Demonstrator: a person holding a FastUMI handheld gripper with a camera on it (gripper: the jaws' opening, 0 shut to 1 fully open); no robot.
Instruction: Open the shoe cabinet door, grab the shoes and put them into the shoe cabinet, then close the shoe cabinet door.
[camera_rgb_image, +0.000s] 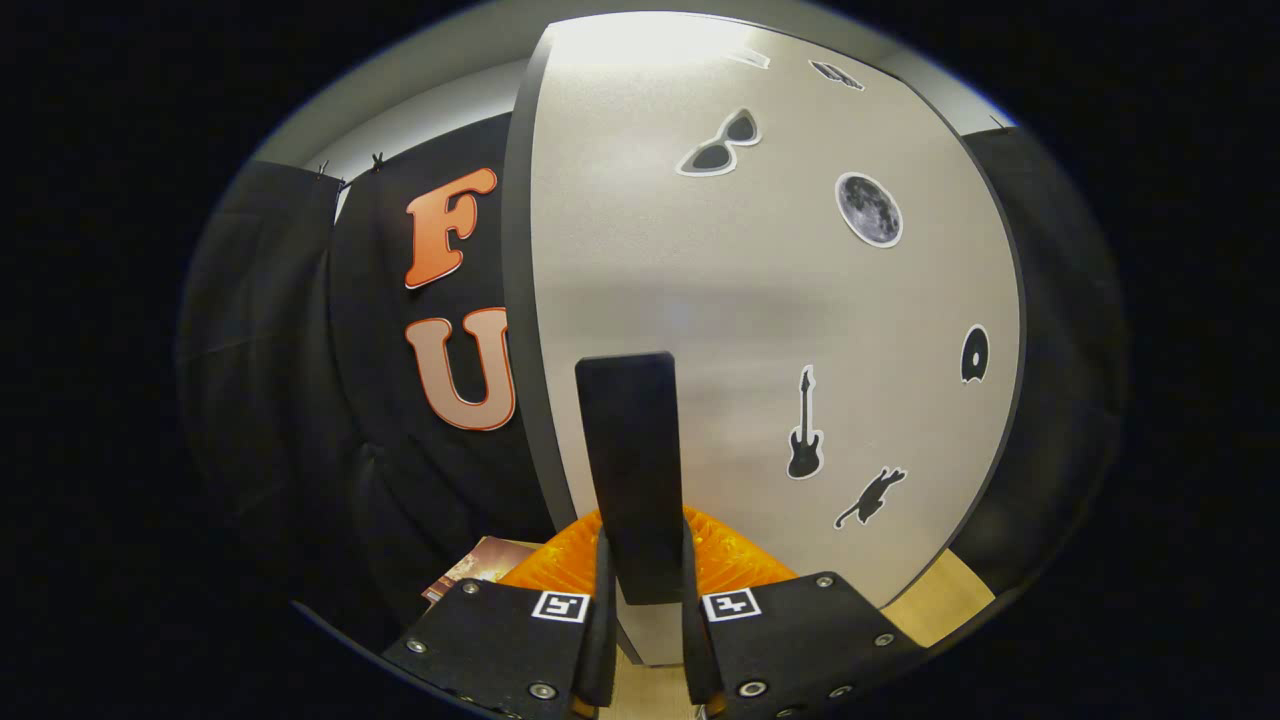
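Observation:
The shoe cabinet door (760, 300) is a pale frosted panel in a dark frame, with several small stickers on it, and it stands close in front of me. A dark flat handle (628, 450) runs upright on the door. My gripper (642, 575) is shut on the lower part of this handle, with one finger pressing on each side. The ribbed fingertips (555, 565) lie against the panel beside the handle. The door's thick left edge (517, 300) faces me; I cannot tell whether the door is ajar.
The booth's black cloth wall (400, 460) hangs left of the cabinet and continues on its right. A light wooden surface (940, 600) lies below the door's right corner. A small printed card or booklet (478, 565) lies low on the left, beside my left finger.

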